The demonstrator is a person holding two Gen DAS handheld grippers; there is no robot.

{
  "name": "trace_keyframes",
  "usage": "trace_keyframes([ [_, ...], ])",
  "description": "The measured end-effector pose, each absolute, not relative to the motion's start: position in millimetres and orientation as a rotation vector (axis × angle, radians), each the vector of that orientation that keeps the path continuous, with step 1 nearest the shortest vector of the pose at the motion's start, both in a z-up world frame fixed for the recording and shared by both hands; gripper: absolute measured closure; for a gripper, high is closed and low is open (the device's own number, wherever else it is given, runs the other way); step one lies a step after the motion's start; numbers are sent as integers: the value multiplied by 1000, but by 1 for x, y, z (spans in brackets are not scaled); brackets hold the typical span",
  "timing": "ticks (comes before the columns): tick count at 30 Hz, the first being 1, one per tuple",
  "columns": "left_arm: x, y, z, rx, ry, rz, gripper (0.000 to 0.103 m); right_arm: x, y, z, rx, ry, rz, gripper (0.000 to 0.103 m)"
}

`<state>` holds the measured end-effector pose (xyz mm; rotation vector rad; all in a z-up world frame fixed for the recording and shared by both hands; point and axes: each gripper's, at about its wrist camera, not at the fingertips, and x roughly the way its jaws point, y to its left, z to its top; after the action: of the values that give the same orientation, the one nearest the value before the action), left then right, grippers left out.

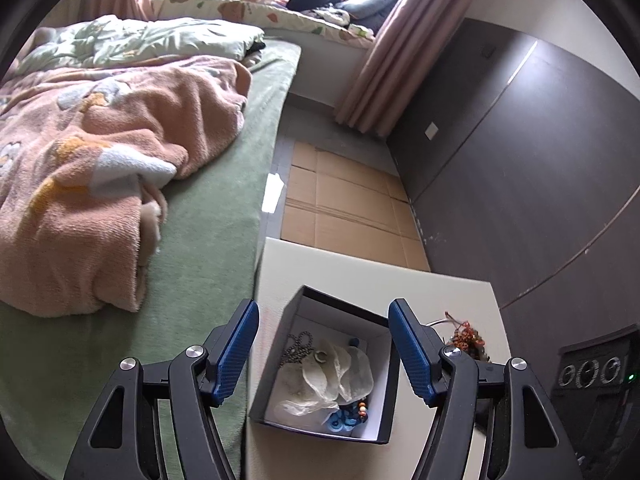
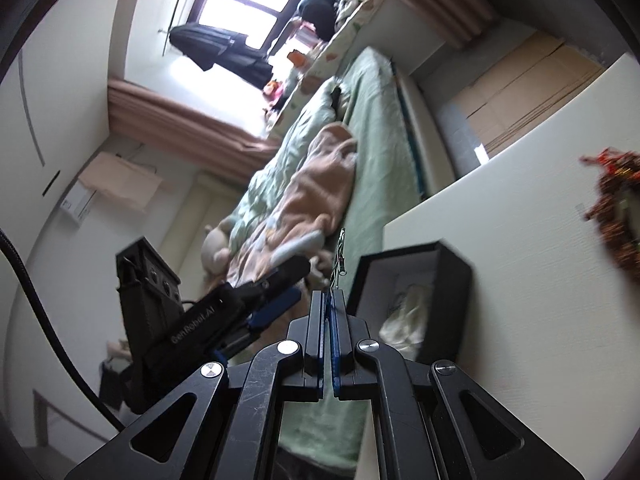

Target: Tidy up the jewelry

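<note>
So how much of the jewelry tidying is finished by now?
Partly done: the black box already holds a bead chain, blue pieces and gauzy pouches. In hand: the right gripper pinches a thin metal chain beside the box. Left: the red-orange beaded piece on the table; the left gripper is open.

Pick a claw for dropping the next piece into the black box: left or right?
Right. The right claw is already shut on a thin metal chain, right beside the black box. The left claw is open and empty above the box.
</note>
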<state>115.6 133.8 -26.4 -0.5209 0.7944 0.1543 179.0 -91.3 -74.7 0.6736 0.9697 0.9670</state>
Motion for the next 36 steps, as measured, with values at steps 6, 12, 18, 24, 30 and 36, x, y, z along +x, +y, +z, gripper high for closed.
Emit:
trace_keyframes([
  [6, 114, 137, -27, -537, 797, 154, 35, 186, -60, -99, 566, 1157, 924, 60],
  [12, 115, 129, -27, -525, 803, 135, 35, 187, -96, -84, 608, 1072, 855, 52],
  [18, 117, 115, -28, -505, 812, 117, 35, 189, -133, -74, 638, 1033, 781, 51],
  [24, 123, 94, -29, -474, 821, 86, 35, 189, -172, -64, 635, 996, 699, 51],
  [30, 130, 70, -29, -449, 829, 52, 35, 190, -211, -62, 661, 980, 603, 51],
  [36, 141, 43, -33, -423, 842, 14, 35, 189, -247, -65, 719, 977, 510, 29],
])
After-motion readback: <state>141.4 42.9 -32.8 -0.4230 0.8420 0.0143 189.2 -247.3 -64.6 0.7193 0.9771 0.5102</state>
